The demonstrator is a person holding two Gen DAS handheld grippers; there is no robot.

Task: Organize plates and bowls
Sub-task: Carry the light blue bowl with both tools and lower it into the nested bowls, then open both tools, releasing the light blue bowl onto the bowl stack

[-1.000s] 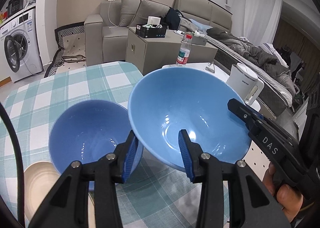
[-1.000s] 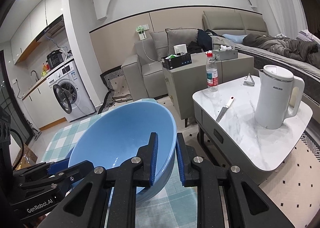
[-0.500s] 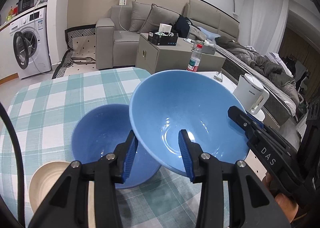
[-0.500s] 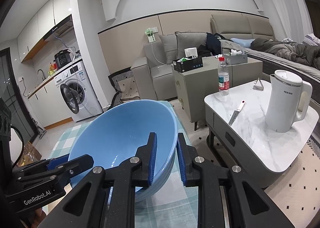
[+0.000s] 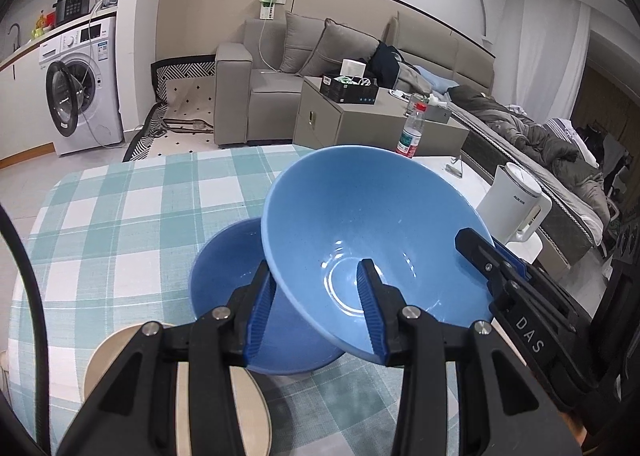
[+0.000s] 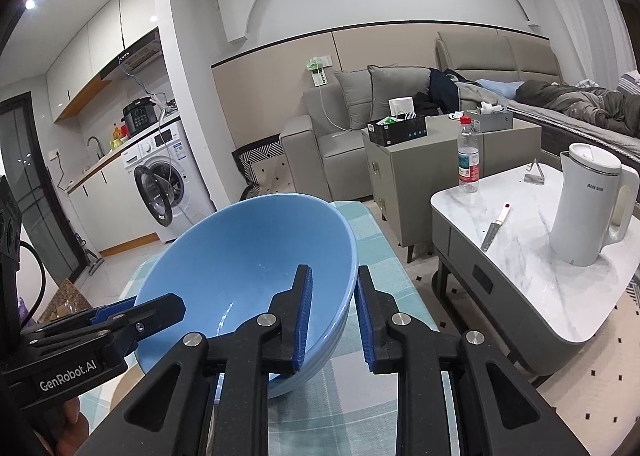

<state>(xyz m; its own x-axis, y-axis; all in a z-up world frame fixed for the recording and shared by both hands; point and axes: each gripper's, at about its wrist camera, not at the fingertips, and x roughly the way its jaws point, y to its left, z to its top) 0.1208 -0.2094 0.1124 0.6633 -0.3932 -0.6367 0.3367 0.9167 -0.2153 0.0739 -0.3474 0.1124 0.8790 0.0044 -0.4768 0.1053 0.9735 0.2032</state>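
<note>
A light blue bowl (image 5: 368, 224) (image 6: 240, 264) hangs tilted above the checked table (image 5: 120, 216), held from both sides. My left gripper (image 5: 313, 267) is shut on its near rim, one pad outside and one inside. On the opposite rim my right gripper (image 6: 333, 269) is shut the same way; it shows at the right of the left wrist view as the right gripper (image 5: 480, 248). Under the tilted bowl a darker blue bowl (image 5: 224, 272) stands on the cloth, partly covered. A beige plate (image 5: 108, 356) lies at the near left, mostly hidden by my left gripper.
To the right of the checked table stands a white marble coffee table (image 6: 520, 256) with a white kettle (image 6: 588, 208), a knife (image 6: 496, 224) and a water bottle (image 6: 468, 160). A grey sofa and a washing machine are farther back.
Both grippers have carried the light blue bowl leftward, so it now overlaps the darker bowl much more. More of the beige plate shows.
</note>
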